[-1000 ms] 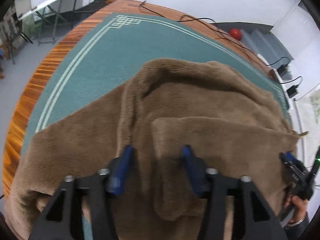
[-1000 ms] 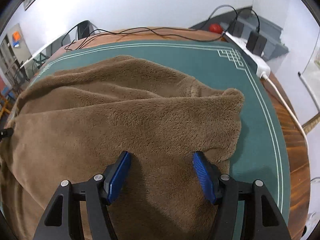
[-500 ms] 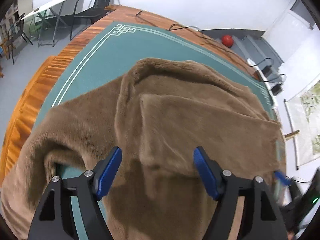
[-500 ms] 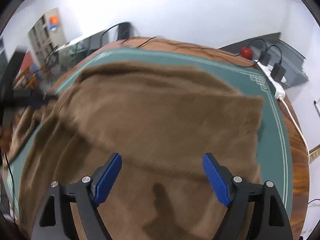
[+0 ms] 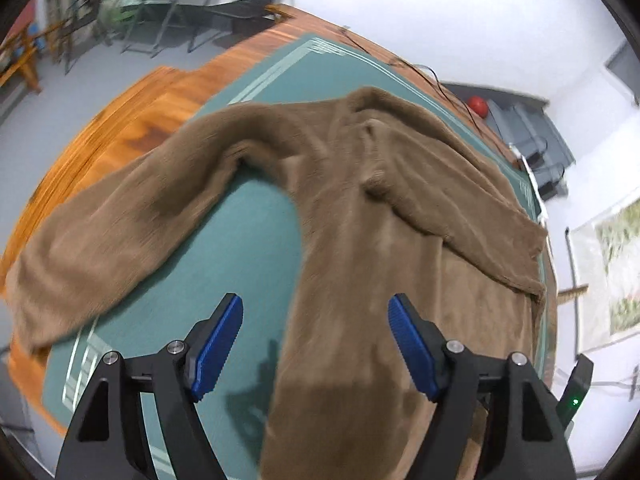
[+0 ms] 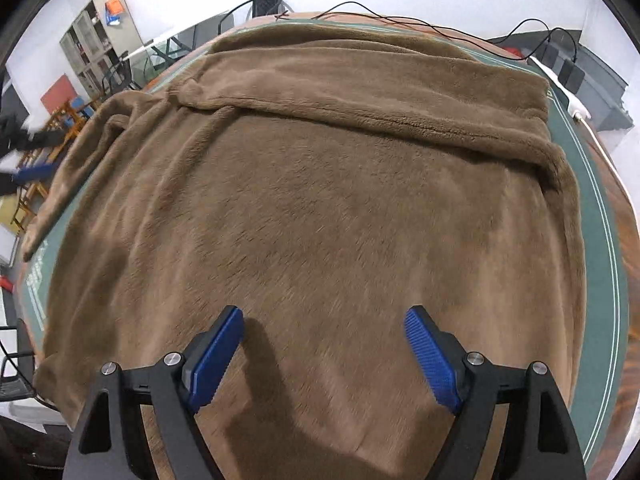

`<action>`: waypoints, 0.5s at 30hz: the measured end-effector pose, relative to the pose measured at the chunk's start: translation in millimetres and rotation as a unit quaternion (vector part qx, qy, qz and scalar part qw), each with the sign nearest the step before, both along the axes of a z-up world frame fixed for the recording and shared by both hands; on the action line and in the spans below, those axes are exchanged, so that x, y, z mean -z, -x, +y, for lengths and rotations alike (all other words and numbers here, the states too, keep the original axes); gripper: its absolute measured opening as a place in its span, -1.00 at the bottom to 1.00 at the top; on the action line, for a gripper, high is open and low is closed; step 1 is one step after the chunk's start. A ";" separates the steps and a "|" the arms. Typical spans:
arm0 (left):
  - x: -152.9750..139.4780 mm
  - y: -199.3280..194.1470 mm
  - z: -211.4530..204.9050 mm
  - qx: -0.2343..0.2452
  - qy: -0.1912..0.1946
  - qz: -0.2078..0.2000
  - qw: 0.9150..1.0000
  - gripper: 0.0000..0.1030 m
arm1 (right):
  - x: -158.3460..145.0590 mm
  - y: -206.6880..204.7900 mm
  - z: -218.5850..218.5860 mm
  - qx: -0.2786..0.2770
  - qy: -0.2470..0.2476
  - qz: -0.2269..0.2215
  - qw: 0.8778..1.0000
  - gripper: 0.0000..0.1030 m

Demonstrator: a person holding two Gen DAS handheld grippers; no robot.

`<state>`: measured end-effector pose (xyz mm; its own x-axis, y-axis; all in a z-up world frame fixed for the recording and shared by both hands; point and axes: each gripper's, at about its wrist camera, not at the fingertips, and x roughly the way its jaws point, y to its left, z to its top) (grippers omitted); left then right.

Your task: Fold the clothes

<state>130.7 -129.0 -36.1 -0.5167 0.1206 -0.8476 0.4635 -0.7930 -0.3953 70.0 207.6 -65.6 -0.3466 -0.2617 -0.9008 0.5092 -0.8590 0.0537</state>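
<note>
Brown fleece garment [image 6: 320, 200] covers green mat [image 5: 248, 240]; both claws gape.

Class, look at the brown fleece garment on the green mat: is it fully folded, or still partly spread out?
Partly spread. One sleeve lies stretched out over the green mat; the other is folded across the brown fleece garment.

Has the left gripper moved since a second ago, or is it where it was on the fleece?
Yes. The left gripper has opened and pulled back and leftward off the brown fleece garment: bare green mat and the sleeve now show ahead.
</note>
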 end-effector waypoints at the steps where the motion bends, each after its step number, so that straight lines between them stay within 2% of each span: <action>1: 1.6 -13.5 -5.3 -0.012 -0.007 0.003 1.000 0.53 | -0.4 -4.6 -1.0 -0.003 -0.004 0.000 1.000 0.65; 5: 8.5 -65.7 -26.8 -0.063 -0.034 0.011 0.997 0.53 | 11.4 -23.3 -1.6 -0.019 -0.037 0.015 0.999 0.69; 8: 15.7 -97.4 -44.5 -0.105 -0.057 0.013 0.993 0.53 | 14.0 -28.1 2.4 -0.016 -0.027 0.024 0.999 0.72; 13: 22.8 -126.7 -71.2 -0.159 -0.086 0.032 0.983 0.53 | 16.0 -29.3 0.7 -0.012 -0.027 0.030 0.999 0.74; 15: 30.2 -134.7 -87.2 -0.185 -0.110 0.040 0.976 0.53 | 16.5 -28.7 -0.5 -0.009 -0.028 0.027 0.999 0.75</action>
